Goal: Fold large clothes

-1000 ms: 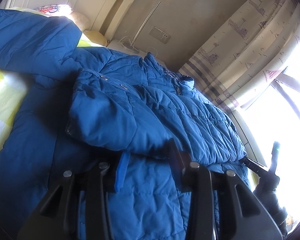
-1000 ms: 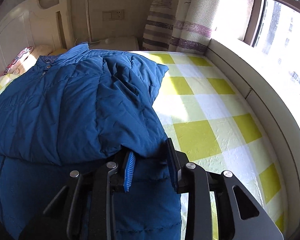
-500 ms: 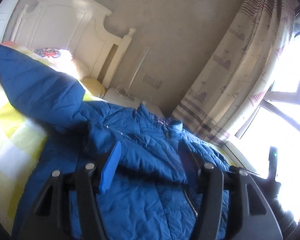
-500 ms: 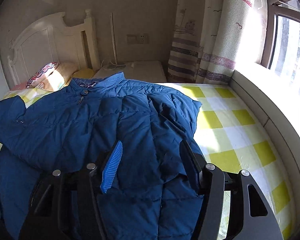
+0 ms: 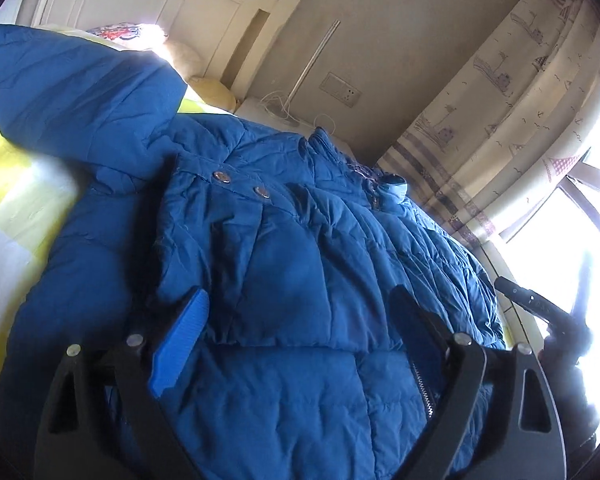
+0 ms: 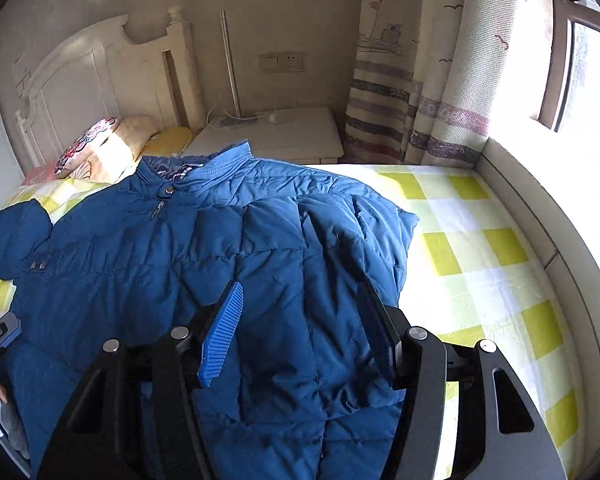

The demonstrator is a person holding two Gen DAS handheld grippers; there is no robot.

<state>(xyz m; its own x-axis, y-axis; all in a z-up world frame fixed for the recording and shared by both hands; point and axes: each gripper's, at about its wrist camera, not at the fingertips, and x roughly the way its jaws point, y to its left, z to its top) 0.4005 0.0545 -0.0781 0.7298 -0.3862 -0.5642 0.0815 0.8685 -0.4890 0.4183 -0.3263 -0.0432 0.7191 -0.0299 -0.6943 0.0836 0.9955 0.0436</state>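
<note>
Puffy blue quilted jacket (image 6: 204, 248) on yellow-checked bed sheet (image 6: 472, 248), L gripper (image 5: 300, 320) just spread wide, released, R gripper (image 6: 304, 320) parted, grasping nothing

Quilted puffer jacket (image 6: 228, 248): solid blue. Checked bedsheet (image 6: 472, 240): yellow-and-white squares. Long fabric curtain (image 6: 440, 80): cream, purple-grey stripes. Carved wooden headboard (image 6: 100, 76): cream-white. Ribbed gripper pad (image 6: 222, 334): blue.

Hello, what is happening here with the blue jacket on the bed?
A person with a claw in each hand is folding a blue padded jacket on a bed with a yellow checked sheet. Both sleeves already lie folded over the jacket's front. The left claw has just been opening and now stands wide with nothing pressed between its pads. The right claw hangs open above the jacket's right half, gripping nothing.
</note>
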